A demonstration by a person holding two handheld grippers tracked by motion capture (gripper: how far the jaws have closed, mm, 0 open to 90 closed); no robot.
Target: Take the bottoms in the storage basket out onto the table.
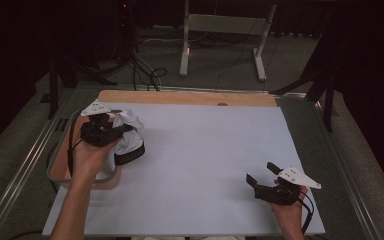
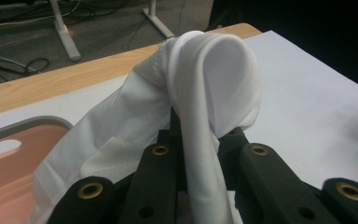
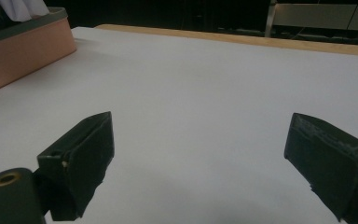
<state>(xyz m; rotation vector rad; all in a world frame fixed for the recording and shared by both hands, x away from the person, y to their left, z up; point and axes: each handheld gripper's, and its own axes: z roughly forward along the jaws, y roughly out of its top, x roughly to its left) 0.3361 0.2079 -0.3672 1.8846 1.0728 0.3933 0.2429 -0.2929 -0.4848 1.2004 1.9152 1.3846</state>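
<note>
left gripper (image 1: pixel 111 131) clamped on white garment (image 1: pixel 128 134) | lifted from tray (image 1: pixel 60 167) | laying out pending | right gripper (image 1: pixel 261 176) wide, unused

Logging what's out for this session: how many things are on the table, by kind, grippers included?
White garment with black band: 1
Pink tray with grey rim: 1
Grippers: 2, left gripper and right gripper
Total: 4

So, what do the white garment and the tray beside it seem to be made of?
White garment: soft, thin knit fabric, matte; it drapes and folds loosely where the left tongs pinch it, with a dark band at its hem. Tray: probably plastic; smooth salmon-pink walls and a grey rim.
</note>
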